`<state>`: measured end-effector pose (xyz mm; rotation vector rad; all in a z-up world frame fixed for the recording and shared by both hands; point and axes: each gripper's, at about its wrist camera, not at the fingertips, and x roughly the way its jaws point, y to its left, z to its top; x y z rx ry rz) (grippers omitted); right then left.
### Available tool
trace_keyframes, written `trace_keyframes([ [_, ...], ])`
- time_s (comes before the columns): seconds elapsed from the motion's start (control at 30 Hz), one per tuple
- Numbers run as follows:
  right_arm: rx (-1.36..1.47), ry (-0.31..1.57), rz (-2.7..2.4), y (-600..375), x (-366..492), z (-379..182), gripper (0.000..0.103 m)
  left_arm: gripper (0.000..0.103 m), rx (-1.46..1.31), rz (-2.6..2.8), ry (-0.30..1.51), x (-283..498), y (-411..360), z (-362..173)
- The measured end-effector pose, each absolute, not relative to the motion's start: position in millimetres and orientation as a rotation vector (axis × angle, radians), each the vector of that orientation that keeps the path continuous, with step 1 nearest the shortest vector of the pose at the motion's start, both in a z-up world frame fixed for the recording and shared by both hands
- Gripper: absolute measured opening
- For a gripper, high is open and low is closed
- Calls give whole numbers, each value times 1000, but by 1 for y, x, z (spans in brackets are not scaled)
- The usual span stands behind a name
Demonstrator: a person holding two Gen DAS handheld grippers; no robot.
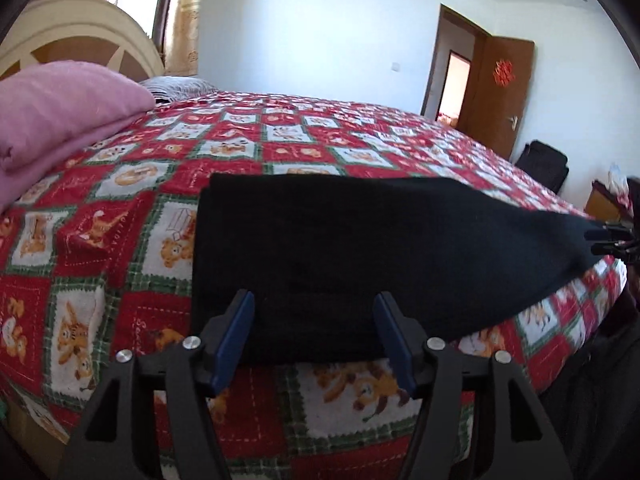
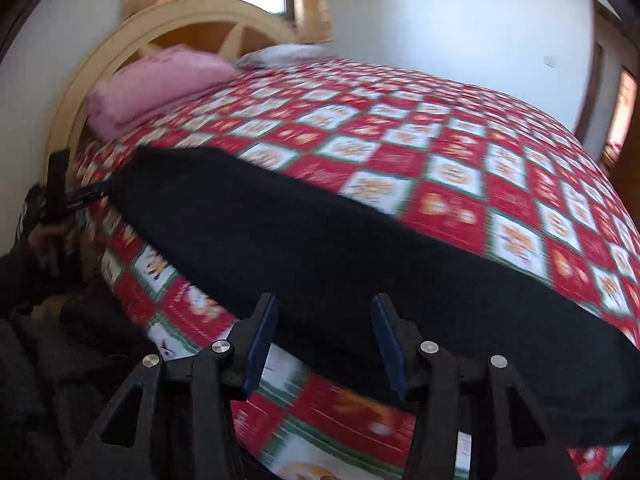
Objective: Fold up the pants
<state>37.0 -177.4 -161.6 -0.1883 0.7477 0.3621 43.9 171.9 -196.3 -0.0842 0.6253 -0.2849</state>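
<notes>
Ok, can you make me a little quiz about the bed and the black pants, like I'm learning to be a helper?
1. True or false: the black pants lie in a long strip on the red patterned bedspread.
2. What colour is the folded blanket near the headboard? A) green B) pink C) blue
3. Fill in: the left gripper has its jaws ____, and so does the right gripper.

Key:
1. True
2. B
3. open, with pants cloth seen between the blue pads but not pinched
</notes>
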Motion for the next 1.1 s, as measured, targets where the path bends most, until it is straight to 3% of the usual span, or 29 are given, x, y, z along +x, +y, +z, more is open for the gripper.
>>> trace_keyframes([
  [0.37, -538, 741, 372, -106, 53, -207, 49, 66, -208, -325, 590, 45, 187, -201],
  [0.4, -570, 739, 355, -104, 55, -212, 45, 66, -225, -328, 592, 46, 189, -201],
  [0.47, -584, 735, 343, -106, 56, -214, 17, 66, -250, -337, 590, 47, 193, -201],
  [0.53, -565, 733, 352, -108, 55, -210, 7, 66, -268, -347, 590, 48, 196, -202],
  [0.7, -606, 690, 361, -105, 35, -197, 4, 66, -306, -361, 583, 47, 200, -203],
  [0.83, -722, 701, 279, -106, 38, -225, 5, 66, -303, -373, 592, 45, 200, -198],
  [1.1, -567, 780, 385, -127, 26, -210, 12, 71, -253, -434, 519, 34, 178, -161],
])
